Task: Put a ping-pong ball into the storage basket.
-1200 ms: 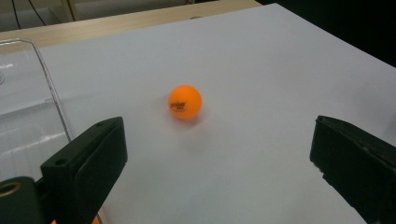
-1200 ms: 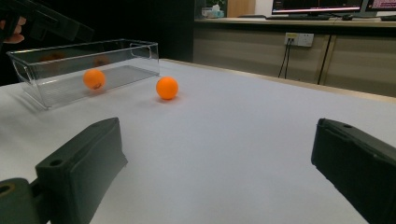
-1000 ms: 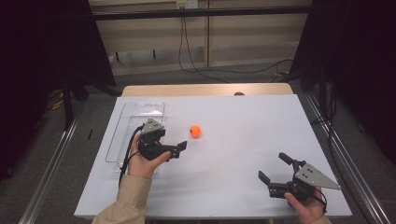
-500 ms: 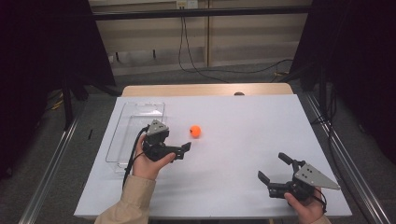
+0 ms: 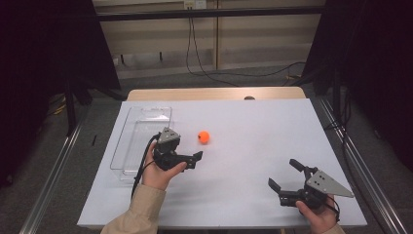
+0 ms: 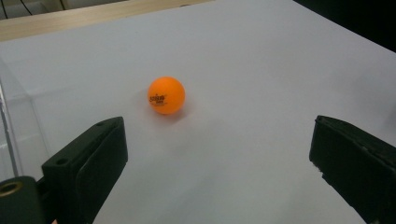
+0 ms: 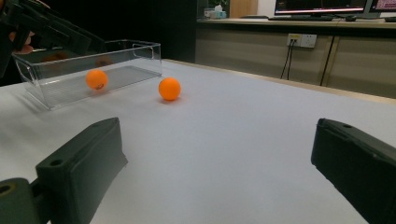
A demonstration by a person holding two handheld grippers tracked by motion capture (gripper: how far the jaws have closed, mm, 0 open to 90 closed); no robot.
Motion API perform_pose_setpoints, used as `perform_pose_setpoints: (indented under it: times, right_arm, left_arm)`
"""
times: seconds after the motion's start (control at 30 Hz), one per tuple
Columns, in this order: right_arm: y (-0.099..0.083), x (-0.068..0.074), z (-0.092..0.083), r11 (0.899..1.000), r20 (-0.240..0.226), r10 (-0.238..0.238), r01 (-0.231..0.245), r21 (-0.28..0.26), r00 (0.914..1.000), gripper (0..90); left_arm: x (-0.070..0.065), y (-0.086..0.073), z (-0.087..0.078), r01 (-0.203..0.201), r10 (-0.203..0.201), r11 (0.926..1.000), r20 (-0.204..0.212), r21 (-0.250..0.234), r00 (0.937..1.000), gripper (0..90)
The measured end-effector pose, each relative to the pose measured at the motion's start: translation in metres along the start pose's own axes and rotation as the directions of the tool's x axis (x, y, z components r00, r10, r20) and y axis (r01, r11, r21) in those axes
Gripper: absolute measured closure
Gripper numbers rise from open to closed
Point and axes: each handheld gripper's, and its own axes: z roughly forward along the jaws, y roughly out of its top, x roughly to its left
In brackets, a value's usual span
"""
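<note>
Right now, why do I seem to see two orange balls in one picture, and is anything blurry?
In the right gripper view, the second ball is a reflection in the clear box wall; the real orange ball sits beside it. In the left gripper view, the ball is sharp, its near jaws soft. The high view is dim at its sides.

White table top (image 5: pixel 253 146) with a bare wooden strip at its far edge, clear plastic box (image 5: pixel 141 139) lying near the left edge (open at the top), black cables (image 5: pixel 219 73) trailing on the floor behind, wall socket (image 7: pixel 301 40), monitors (image 7: pixel 322 5) on a far desk
</note>
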Motion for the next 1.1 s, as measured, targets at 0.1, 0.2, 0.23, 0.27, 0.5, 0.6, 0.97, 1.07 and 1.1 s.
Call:
perform_pose_setpoints:
  times: [0.1, 0.2, 0.23, 0.27, 0.5, 0.6, 0.97, 1.07, 1.1]
  right_arm:
    - [0.0, 0.0, 0.0, 1.0, -0.003, 0.0, 0.0, -0.001, 1.0, 1.9]
    - [0.0, 0.0, 0.001, 1.0, -0.004, -0.002, 0.002, 0.0, 1.0, 1.9]
    - [0.0, 0.0, 0.001, 1.0, -0.003, -0.002, 0.002, -0.001, 1.0, 2.0]
    - [0.0, 0.0, 0.0, 1.0, -0.002, -0.001, 0.001, -0.001, 1.0, 1.9]
    - [0.0, 0.0, 0.001, 1.0, -0.005, 0.0, 0.0, -0.001, 1.0, 1.9]
    - [0.0, 0.0, 0.001, 1.0, -0.007, -0.001, 0.001, -0.001, 1.0, 2.0]
    - [0.0, 0.0, 0.001, 1.0, -0.009, -0.005, 0.005, 0.001, 1.0, 1.9]
    - [0.0, 0.001, 0.001, 1.0, -0.009, -0.004, 0.004, 0.001, 1.0, 2.0]
    - [0.0, 0.001, 0.001, 1.0, -0.009, -0.004, 0.004, 0.001, 0.9999, 2.0]
  left_arm:
    - [-0.002, -0.001, 0.002, -0.007, 0.007, 1.0, 0.002, 0.006, 1.0, 4.3]
    - [-0.003, -0.001, 0.004, -0.01, 0.01, 0.9999, 0.006, 0.01, 0.9999, 4.3]
    - [-0.004, -0.001, 0.005, -0.007, 0.007, 1.0, 0.006, 0.007, 1.0, 4.4]
    - [-0.004, -0.001, 0.005, -0.007, 0.007, 0.9999, 0.005, 0.008, 1.0, 4.3]
    - [-0.008, -0.003, 0.011, -0.011, 0.011, 0.9996, 0.006, 0.027, 0.9999, 4.3]
    - [-0.01, -0.004, 0.014, -0.018, 0.018, 0.9992, 0.006, 0.036, 0.9998, 4.3]
    - [-0.014, -0.007, 0.025, -0.025, 0.026, 0.9989, -0.019, 0.04, 0.9995, 4.4]
    - [-0.015, -0.007, 0.026, -0.024, 0.025, 0.9991, -0.03, 0.034, 0.9992, 4.6]
    - [-0.015, -0.007, 0.027, -0.024, 0.025, 0.9992, -0.032, 0.033, 0.9992, 4.6]
